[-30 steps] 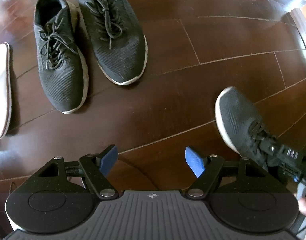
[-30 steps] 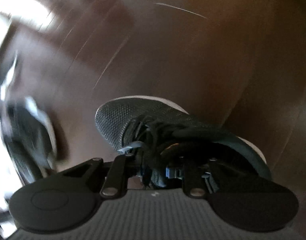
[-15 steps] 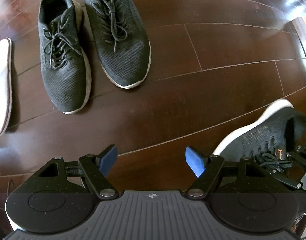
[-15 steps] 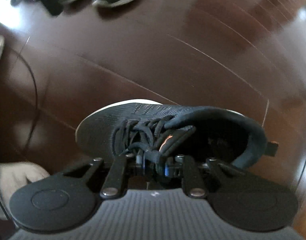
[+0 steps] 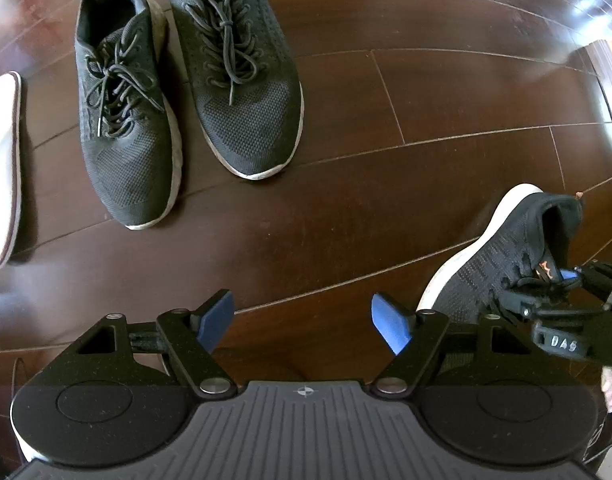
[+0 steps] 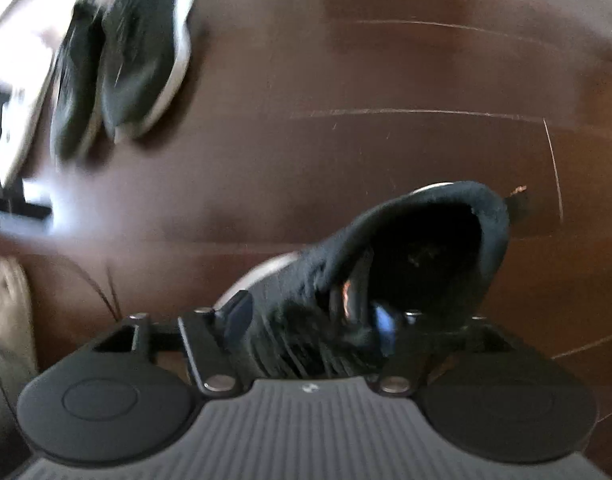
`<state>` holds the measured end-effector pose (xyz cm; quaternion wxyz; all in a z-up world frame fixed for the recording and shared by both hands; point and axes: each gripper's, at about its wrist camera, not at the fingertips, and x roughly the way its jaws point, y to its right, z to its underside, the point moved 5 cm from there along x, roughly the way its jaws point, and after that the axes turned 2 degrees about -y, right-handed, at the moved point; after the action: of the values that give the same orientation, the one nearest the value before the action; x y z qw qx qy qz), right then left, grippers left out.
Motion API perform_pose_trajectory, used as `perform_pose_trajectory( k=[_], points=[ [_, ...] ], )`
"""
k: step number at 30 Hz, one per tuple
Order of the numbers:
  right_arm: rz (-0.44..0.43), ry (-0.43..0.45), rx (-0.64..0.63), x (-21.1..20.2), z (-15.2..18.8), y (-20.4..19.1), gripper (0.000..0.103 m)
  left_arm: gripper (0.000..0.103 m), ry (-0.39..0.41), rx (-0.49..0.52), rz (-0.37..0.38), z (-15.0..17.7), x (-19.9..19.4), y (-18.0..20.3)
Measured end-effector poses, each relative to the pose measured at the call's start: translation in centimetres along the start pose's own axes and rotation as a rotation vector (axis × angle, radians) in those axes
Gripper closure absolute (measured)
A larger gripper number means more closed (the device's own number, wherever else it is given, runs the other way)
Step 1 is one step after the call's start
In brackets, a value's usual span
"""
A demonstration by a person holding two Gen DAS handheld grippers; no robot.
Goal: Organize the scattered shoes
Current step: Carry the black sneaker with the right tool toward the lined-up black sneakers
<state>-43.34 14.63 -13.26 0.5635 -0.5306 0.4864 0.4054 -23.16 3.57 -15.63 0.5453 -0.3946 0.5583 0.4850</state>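
Observation:
A pair of black lace-up shoes (image 5: 186, 92) stands side by side on the dark wood floor at the upper left, blurred in the right wrist view (image 6: 118, 68). A third black shoe with a white sole (image 5: 501, 256) sits low at the right, heel away from me, its opening facing the right camera (image 6: 405, 256). My right gripper (image 5: 541, 288) (image 6: 309, 320) is open. Its fingers straddle the shoe's tongue and laces, one blue pad inside the collar. My left gripper (image 5: 302, 324) is open with nothing between its fingers, hovering over bare floor.
A white shoe (image 5: 2, 168) lies at the far left edge. The wood floor (image 5: 385, 200) stretches between the black pair and the third shoe. A pale baseboard edge (image 5: 609, 68) shows at the far right. A hand (image 5: 611, 388) holds the right gripper.
The right gripper's fingers, shut on the shoe's laces before, have spread apart. The shoe turned from toe-up to heel away. The left gripper shifted only slightly.

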Motion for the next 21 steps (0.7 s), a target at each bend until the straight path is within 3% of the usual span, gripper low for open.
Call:
perform_pose_trajectory(
  k=[3, 4, 6, 8, 11, 21],
  points=[
    [-0.011, 0.038, 0.142, 1.5, -0.3, 0.8, 0.041, 0.022, 0.001, -0.004, 0.001, -0.1, 0.0, 0.1],
    [0.001, 0.042, 0.153, 1.7, -0.3, 0.6, 0.046, 0.022, 0.002, -0.005, 0.001, -0.2, 0.0, 0.1],
    [0.048, 0.046, 0.162, 2.0, -0.2, 0.3, 0.072, 0.021, 0.002, -0.006, 0.001, -0.3, 0.1, 0.0],
    [0.074, 0.051, 0.157, 0.6, -1.3, 1.4, 0.077, 0.021, -0.001, -0.009, 0.002, -0.4, 0.2, 0.0],
    [0.094, 0.058, 0.136, 0.3, -1.5, 0.9, 0.08, 0.021, -0.005, -0.017, 0.004, -0.5, 0.3, -0.2],
    [0.206, 0.05, -0.125, -0.7, -4.7, -3.6, 0.082, 0.021, 0.005, -0.046, 0.016, -0.9, 0.1, -0.6]
  ],
)
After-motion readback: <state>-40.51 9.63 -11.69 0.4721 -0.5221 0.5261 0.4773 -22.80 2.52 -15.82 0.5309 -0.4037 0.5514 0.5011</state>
